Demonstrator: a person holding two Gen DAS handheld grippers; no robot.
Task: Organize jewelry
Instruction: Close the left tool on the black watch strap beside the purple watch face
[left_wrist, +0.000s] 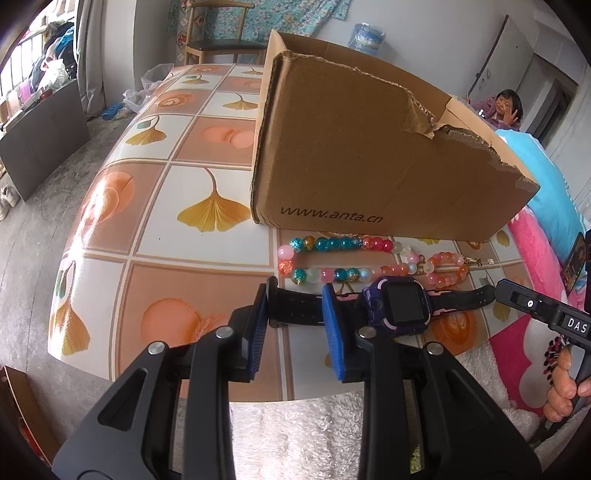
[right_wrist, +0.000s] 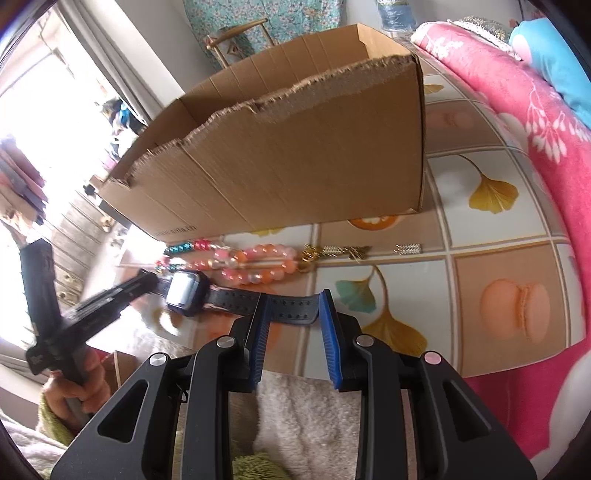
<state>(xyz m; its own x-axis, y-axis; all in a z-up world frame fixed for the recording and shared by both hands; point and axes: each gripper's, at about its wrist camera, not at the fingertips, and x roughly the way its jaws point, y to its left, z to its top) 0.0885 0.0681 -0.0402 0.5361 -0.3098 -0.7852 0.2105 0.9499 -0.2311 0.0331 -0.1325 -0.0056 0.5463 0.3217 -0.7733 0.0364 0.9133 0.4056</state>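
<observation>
Patterned desk in the left view carries a torn box, contents hidden, beads and a watch, whose strap the left tongs clench, while the right view shows the right tongs clenching the other strap end, so lifting it together into the box seems next.

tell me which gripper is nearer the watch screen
Left. The left gripper straddles the strap right beside the watch screen; the right gripper straddles the far strap end.
</observation>
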